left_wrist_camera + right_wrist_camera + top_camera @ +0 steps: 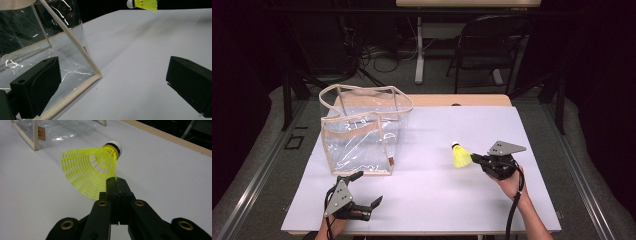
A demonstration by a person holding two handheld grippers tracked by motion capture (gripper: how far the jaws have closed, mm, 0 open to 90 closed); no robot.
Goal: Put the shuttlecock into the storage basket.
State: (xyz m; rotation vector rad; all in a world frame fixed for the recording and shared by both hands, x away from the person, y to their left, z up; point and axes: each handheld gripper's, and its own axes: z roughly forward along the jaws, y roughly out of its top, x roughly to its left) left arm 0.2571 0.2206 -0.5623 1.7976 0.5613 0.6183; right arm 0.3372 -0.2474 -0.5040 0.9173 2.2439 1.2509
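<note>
A yellow shuttlecock (460, 156) with a white cork tip hangs above the white table top at the right. My right gripper (474, 158) is shut on the rim of its net skirt (95, 171), cork (113, 145) pointing away and up. A clear plastic bag (362, 131) with beige trim stands upright at the left. My left gripper (367, 189) rests low at the table's front left, jaws wide open and empty. In the left gripper view the bag's near bottom corner (96, 74) lies between the jaws, touching neither, and the shuttlecock (145, 4) shows far off at the top.
The white board (432, 200) covers a wooden table (462, 100). A folding chair (492, 45) and a table leg (419, 50) stand beyond the far edge, among cables on the floor. The surroundings are dark.
</note>
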